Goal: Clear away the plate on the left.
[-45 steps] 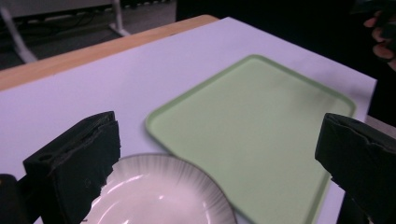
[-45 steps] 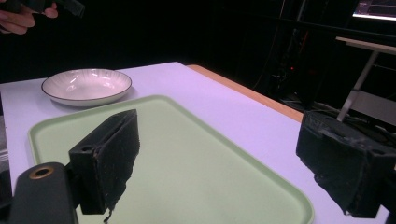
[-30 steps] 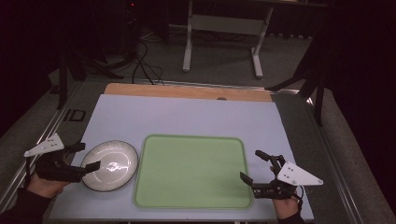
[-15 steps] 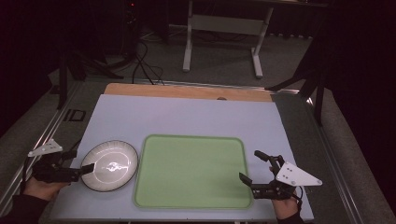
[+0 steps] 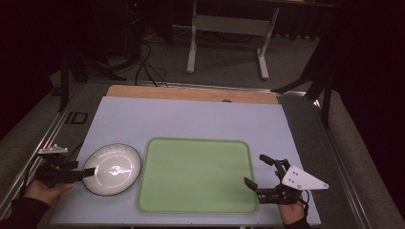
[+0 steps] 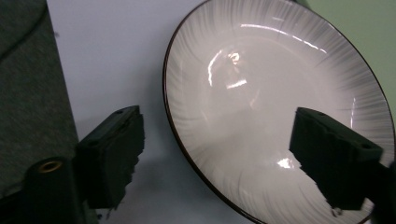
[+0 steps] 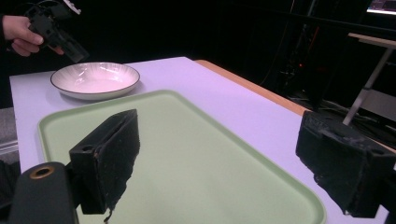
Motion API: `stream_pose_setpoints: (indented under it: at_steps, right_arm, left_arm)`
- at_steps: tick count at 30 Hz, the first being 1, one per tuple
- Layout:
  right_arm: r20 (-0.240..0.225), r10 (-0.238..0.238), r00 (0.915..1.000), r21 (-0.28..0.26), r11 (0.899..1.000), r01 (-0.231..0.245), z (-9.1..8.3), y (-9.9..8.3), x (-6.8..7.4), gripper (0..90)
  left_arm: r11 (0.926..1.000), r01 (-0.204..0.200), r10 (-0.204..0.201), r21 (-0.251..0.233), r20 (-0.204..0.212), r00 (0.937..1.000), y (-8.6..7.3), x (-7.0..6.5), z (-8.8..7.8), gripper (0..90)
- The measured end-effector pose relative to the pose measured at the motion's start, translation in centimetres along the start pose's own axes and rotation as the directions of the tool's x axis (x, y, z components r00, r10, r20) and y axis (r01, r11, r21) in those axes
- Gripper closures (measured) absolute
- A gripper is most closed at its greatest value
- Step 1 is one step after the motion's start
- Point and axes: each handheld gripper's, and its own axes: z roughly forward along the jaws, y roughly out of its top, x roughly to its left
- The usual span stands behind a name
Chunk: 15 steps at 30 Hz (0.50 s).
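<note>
Lower than before, the left claw [image 5: 87, 173] had been closing, jaws astride the rim of the round, level, white ribbed plate [image 5: 113, 169], not yet gripping; the right claw [image 5: 253, 171] gaped wide.

plate [image 6: 261, 93]: glazed ceramic look, glossy, fine ribbing toward a dark rim
tray [image 5: 196, 176]: pale green plastic look, smooth, matt
table cover [image 5: 191, 119]: light lilac sheet, smooth, matt
far table edge [image 5: 191, 93]: bare wood, satin
jaw pads: black foam-like rubber, matt, frayed edges
</note>
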Motion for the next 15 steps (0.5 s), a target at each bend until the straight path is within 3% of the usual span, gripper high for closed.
stream_pose_setpoints:
  at_steps: [3,5,7,9,10,14,15]
  right_arm:
    - [0.001,0.001,1.0000,0.001,1.000,-0.001,0.0,0.0,0.0,13.4]
    - [0.002,0.001,1.0000,0.005,1.000,-0.001,0.1,0.0,0.0,13.4]
    - [0.001,0.000,1.0000,0.006,1.000,0.000,0.1,0.0,0.0,13.4]
    - [0.000,0.001,1.0000,0.007,1.000,-0.001,0.1,-0.1,0.0,13.4]
    - [0.000,0.001,1.0000,0.008,1.000,-0.001,0.1,0.0,0.0,13.4]
    - [-0.001,0.002,1.0000,0.010,1.000,-0.002,0.1,-0.1,0.0,13.5]
    - [-0.001,0.001,1.0000,0.011,1.000,-0.001,0.1,-0.1,0.0,13.6]
  left_arm:
    - [0.9998,0.021,-0.021,-0.003,0.012,0.9997,0.0,0.2,0.0,27.0]
    - [0.9992,0.038,-0.038,-0.011,0.009,0.9992,0.0,0.4,0.0,36.0]
    - [0.9987,0.051,-0.051,-0.005,0.018,0.9986,0.0,0.5,0.1,37.9]
    - [0.9976,0.069,-0.069,0.002,-0.005,0.9976,0.0,0.7,0.2,42.5]
    - [0.9951,0.099,-0.099,0.012,-0.003,0.9951,0.0,1.1,0.3,46.6]
    - [0.9907,0.132,-0.133,0.032,0.009,0.9911,0.0,1.6,0.6,52.4]
    - [0.9887,0.144,-0.144,0.044,0.008,0.9895,0.0,1.8,0.7,57.4]
